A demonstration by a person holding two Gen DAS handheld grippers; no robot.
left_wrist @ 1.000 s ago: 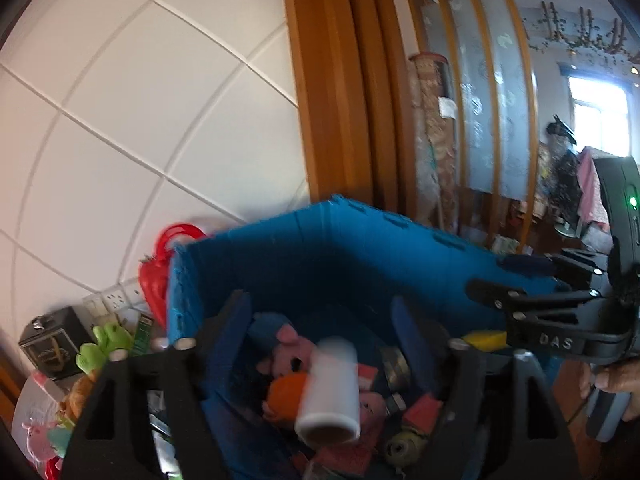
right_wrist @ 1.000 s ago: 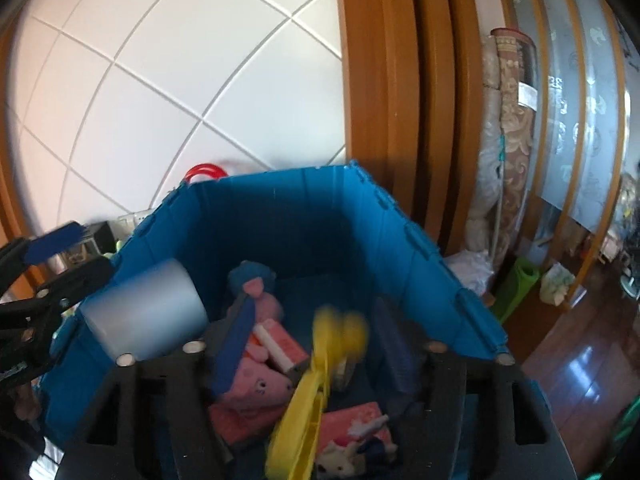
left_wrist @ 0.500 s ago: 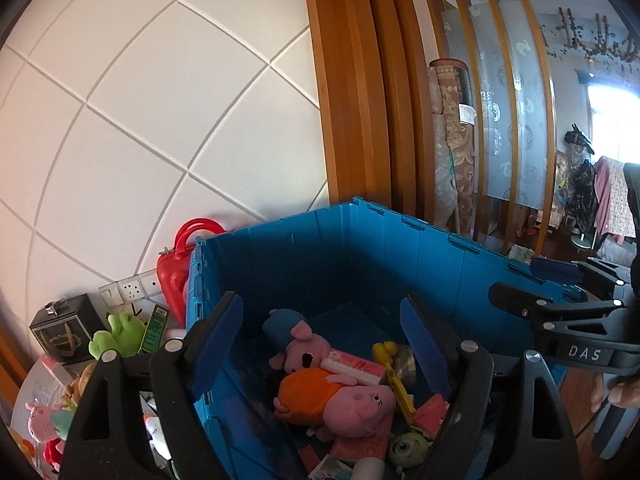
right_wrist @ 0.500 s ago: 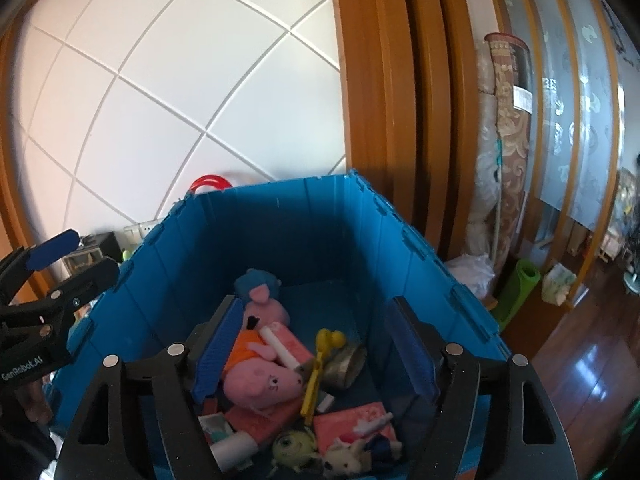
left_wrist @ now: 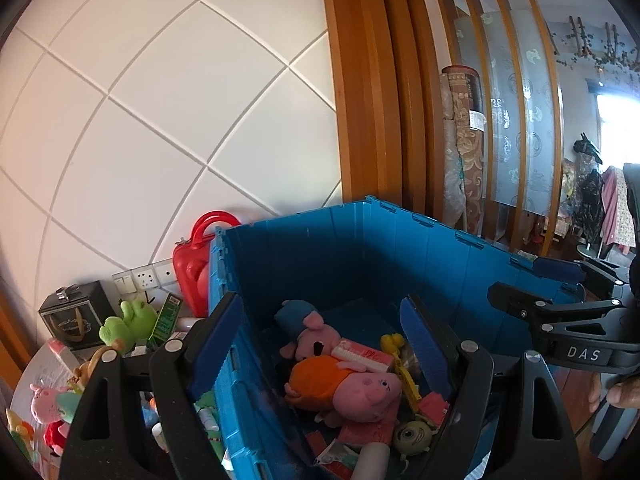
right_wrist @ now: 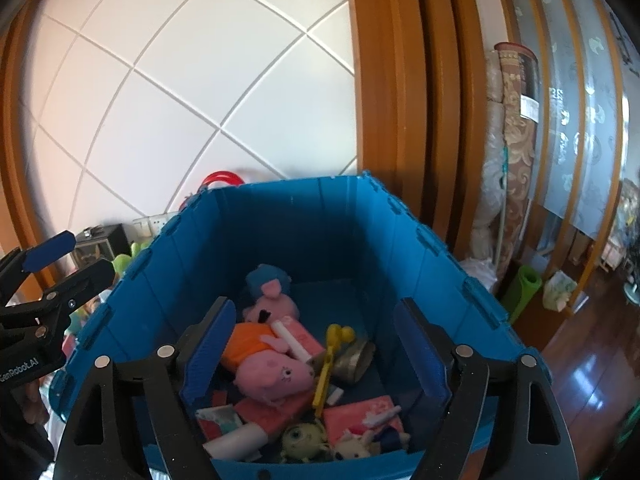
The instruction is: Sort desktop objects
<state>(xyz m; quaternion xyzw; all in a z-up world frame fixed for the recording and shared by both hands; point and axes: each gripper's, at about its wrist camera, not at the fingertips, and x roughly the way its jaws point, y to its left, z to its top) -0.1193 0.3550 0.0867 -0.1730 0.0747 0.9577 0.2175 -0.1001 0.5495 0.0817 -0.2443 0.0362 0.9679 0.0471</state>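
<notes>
A blue plastic bin (left_wrist: 320, 248) (right_wrist: 304, 216) holds two pink pig plush toys (left_wrist: 360, 392) (right_wrist: 272, 372), pink boxes, a yellow toy (right_wrist: 326, 360), a green one-eyed toy (right_wrist: 300, 436) and a white cylinder (right_wrist: 236, 438). My left gripper (left_wrist: 320, 336) is open and empty above the bin's left wall. My right gripper (right_wrist: 316, 344) is open and empty over the bin's near side. Each gripper shows at the edge of the other's view.
Left of the bin stand a red case (left_wrist: 192, 264), a black box (left_wrist: 74, 316), a green plush (left_wrist: 128, 320) and several small toys (left_wrist: 44, 400) on a table. White tiled wall and a wooden frame (left_wrist: 360, 80) rise behind. Wood floor (right_wrist: 580, 368) lies at right.
The white cylinder left my left gripper and the yellow toy left my right gripper; both now lie in the bin. Both grippers have risen and pulled back, empty.
</notes>
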